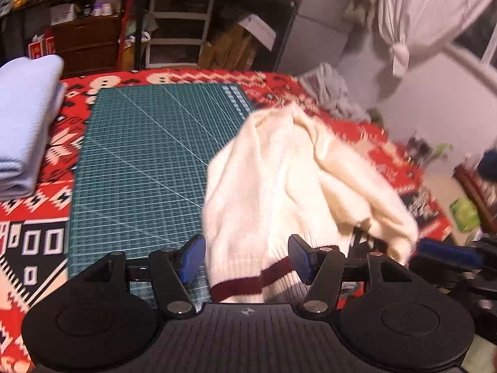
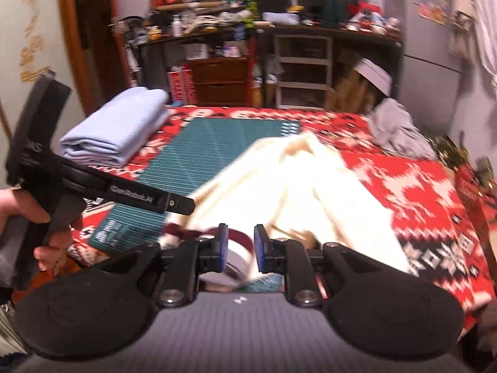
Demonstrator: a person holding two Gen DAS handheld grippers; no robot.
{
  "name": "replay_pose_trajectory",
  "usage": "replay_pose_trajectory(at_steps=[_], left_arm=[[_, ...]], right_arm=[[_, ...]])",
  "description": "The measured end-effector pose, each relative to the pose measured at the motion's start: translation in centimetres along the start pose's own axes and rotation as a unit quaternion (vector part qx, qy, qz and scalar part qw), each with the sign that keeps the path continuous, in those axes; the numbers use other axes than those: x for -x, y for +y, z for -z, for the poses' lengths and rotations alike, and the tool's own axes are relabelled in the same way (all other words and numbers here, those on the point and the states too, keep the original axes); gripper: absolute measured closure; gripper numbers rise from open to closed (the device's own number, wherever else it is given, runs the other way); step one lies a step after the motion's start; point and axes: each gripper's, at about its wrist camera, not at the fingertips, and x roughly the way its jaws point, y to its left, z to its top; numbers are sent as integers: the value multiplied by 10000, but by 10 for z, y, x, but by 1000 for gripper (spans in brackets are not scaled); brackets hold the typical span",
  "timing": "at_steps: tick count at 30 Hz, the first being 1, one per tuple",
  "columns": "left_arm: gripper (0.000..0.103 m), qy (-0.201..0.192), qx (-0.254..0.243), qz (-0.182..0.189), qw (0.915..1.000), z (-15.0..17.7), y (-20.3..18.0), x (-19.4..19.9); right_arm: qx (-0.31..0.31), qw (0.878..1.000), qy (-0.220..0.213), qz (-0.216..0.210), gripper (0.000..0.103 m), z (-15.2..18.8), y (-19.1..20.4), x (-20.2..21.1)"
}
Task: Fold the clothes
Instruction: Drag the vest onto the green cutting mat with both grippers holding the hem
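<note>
A cluttered room, and in front of us a red patterned blanket [image 1: 71, 136] with a green cutting mat [image 1: 139, 161] on it. Our left gripper [image 1: 247, 259] stands wide apart, the cream sweater [image 1: 279, 180] with its maroon-striped hem lying loose between the 2 pads, unpinched. Our right gripper [image 2: 239, 248] has a narrow gap, hem between, pads not pressing. Folded blue cloth [image 2: 118, 130] sits far left.

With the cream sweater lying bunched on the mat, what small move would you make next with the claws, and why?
Probably close both claws on the hem and draw it flat. The cream sweater lies bunched, half on the green cutting mat. Its maroon-striped hem sits between the left claw's open pads; the right claw also straddles the hem, not pressing it.
</note>
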Motion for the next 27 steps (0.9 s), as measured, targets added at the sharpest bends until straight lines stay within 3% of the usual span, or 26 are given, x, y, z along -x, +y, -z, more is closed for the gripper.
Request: replay_pose_trajectory(at_steps=[2, 4, 7, 10, 14, 19, 25, 27], left_arm=[[51, 116, 27, -85, 9999, -2, -1, -14], [74, 194, 156, -263, 9993, -4, 3, -21], [90, 108, 305, -178, 9993, -4, 12, -17], [94, -119, 224, -430, 9988, -4, 21, -2], [96, -369, 616, -497, 9962, -6, 49, 25], [97, -473, 918, -852, 9910, -2, 82, 48], [97, -419, 1336, -1098, 9840, 23, 117, 66], [97, -364, 1471, -992, 9835, 31, 122, 69]], right_arm=[[-117, 9999, 35, 96, 84, 7, -12, 4], [-210, 9996, 77, 143, 84, 12, -18, 5], [-309, 9993, 138, 175, 84, 14, -22, 1], [-469, 9984, 244, 204, 82, 16, -26, -6], [-848, 9955, 399, 106, 82, 20, -30, -21], [-1147, 9920, 517, 140, 82, 22, -35, -37], [-1267, 9887, 477, 648, 74, 18, -54, -47], [-1220, 9877, 423, 876, 72, 18, -62, -46]])
